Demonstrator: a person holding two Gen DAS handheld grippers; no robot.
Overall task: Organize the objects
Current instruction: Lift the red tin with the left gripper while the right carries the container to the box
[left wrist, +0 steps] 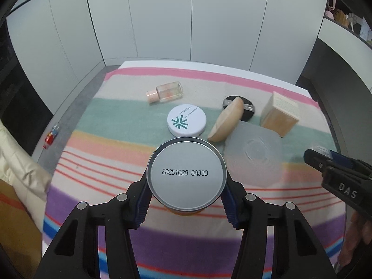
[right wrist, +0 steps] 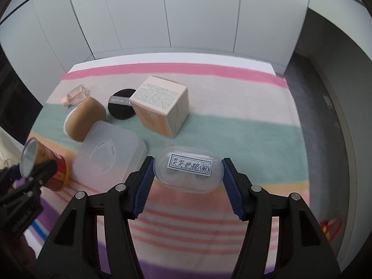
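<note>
While each tool [left wrist: 187, 200] [right wrist: 188, 183] grips, striped cloth [right wrist: 232, 125] lies bare rightward.

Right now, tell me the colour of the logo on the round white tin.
Teal, on the white tin; the left wrist view shows it best.

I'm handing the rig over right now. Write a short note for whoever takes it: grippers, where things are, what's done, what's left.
Left gripper: shut on the orange can, silver end up.
Right gripper: shut on the clear labelled case.
Lying loose on the striped blanket: glass bottle, white tin, tan sponge leaning on the black puff, beige box, frosted lid.
Done: both picks.
Left: place both, then sort the rest.
</note>
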